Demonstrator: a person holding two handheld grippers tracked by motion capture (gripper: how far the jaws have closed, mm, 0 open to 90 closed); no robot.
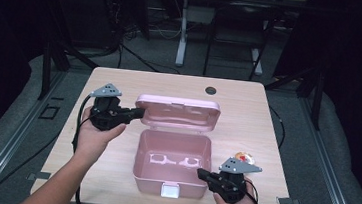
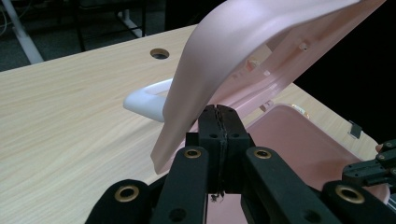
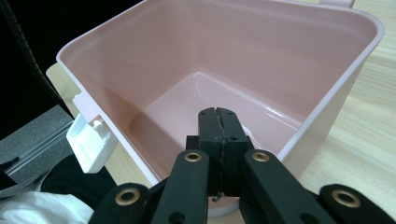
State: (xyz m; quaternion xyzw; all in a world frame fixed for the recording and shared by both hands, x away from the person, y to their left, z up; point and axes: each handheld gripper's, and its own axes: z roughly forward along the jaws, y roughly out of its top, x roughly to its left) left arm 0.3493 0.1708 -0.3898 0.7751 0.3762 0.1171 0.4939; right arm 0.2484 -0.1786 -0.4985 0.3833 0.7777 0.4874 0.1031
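A pink plastic box (image 1: 142,171) stands open in the middle of the wooden table, its inside (image 3: 261,51) bare. Its lid (image 1: 178,113) stands raised at the back. My left gripper (image 1: 138,112) is shut with nothing between its jaws, and its tip (image 2: 218,112) rests at the left edge of the lid (image 2: 210,70). My right gripper (image 1: 201,173) is also shut with nothing in it. Its tip (image 3: 218,114) hangs just over the box's near right rim (image 3: 322,112), pointing into the box.
A white latch (image 1: 170,189) sits on the box's front wall, and a white handle (image 2: 147,100) shows behind the lid. A small orange and red object (image 1: 242,156) lies on the table just behind my right gripper. A round cable hole (image 1: 211,90) lies near the table's far edge.
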